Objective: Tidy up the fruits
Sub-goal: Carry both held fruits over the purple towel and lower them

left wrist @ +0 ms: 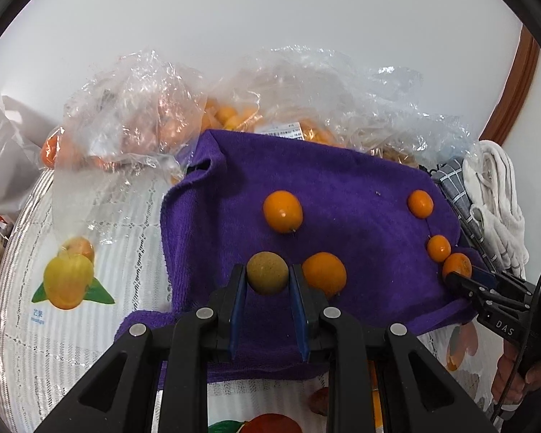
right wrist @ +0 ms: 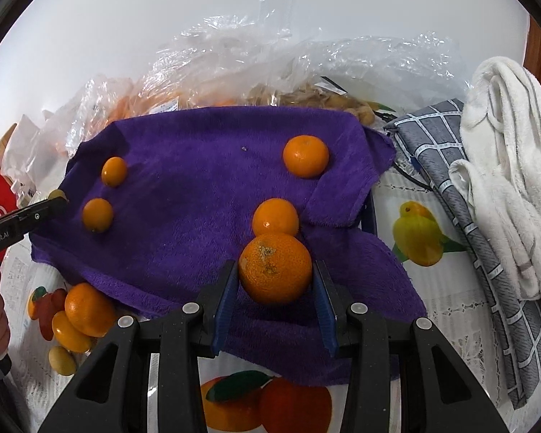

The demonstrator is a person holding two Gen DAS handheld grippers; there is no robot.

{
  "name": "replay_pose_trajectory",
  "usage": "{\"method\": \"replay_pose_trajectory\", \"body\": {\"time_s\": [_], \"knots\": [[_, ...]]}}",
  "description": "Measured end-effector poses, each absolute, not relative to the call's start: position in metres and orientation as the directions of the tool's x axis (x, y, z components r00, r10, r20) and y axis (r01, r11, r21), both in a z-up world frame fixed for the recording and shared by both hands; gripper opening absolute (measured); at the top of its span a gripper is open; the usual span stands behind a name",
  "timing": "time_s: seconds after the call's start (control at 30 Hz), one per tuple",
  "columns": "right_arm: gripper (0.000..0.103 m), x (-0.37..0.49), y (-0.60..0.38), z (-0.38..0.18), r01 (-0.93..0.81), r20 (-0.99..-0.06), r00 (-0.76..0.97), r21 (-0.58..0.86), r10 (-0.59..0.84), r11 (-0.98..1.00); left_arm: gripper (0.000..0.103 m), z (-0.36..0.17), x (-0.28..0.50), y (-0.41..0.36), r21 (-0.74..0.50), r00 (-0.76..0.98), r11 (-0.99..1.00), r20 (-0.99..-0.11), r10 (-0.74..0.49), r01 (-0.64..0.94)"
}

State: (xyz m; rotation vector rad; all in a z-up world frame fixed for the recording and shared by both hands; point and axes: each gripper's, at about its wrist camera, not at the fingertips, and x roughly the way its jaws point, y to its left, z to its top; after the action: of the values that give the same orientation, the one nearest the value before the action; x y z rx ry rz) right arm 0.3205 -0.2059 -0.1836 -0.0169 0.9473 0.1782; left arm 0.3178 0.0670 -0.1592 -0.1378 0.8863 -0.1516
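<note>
We log purple towel (right wrist: 184, 238); orange mandarin (right wrist: 276, 269) with pale speckled patch; tan-green round fruit (left wrist: 267, 272); orange kumquats (left wrist: 282, 211) on towel. Gripper pads (left wrist: 238, 310) blue, frames black. White tablecloth (left wrist: 90, 324), printed yellow mango (left wrist: 68, 281). Grey cloth (right wrist: 461, 195), white grid, at tabletop's right edge; white towel (right wrist: 505, 166).

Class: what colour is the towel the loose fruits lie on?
Purple towel; clearest in the right wrist view.

Both grippers tilt steeply downward: the left gripper (left wrist: 267, 278) clamps a brownish fruit (left wrist: 267, 272), the right gripper (right wrist: 276, 278) an orange (right wrist: 275, 269).
</note>
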Motion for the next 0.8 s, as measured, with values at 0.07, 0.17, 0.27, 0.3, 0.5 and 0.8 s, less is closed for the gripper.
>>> {"method": "replay_pose_trajectory", "body": {"time_s": [0.07,0.17,0.27,0.3,0.5,0.8], "knots": [[0.041,0.321,-0.205,-0.184,-0.163,-0.809,0.57,0.06,0.144,0.985,0.023,-0.161,0.318,0.066,-0.183,0.62,0.98,-0.761,-0.19,0.076],[0.041,0.321,-0.204,-0.185,-0.17,-0.808,0.571,0.058,0.147,0.984,0.023,-0.163,0.319,0.065,-0.181,0.614,0.98,-0.765,-0.192,0.081],[0.041,0.323,-0.204,-0.186,-0.17,-0.809,0.568,0.066,0.152,0.983,0.023,-0.166,0.32,0.065,-0.185,0.606,0.979,-0.771,-0.196,0.081],[0.041,0.323,-0.204,-0.186,-0.169,-0.809,0.568,0.068,0.153,0.983,0.023,-0.167,0.321,0.065,-0.185,0.603,0.979,-0.774,-0.196,0.081],[0.041,0.324,-0.203,-0.186,-0.174,-0.808,0.568,0.066,0.155,0.982,0.023,-0.17,0.321,0.061,-0.181,0.591,0.98,-0.782,-0.196,0.086],[0.041,0.327,-0.201,-0.187,-0.181,-0.811,0.564,0.063,0.156,0.981,0.023,-0.174,0.322,0.059,-0.179,0.58,0.98,-0.79,-0.197,0.089]]}}
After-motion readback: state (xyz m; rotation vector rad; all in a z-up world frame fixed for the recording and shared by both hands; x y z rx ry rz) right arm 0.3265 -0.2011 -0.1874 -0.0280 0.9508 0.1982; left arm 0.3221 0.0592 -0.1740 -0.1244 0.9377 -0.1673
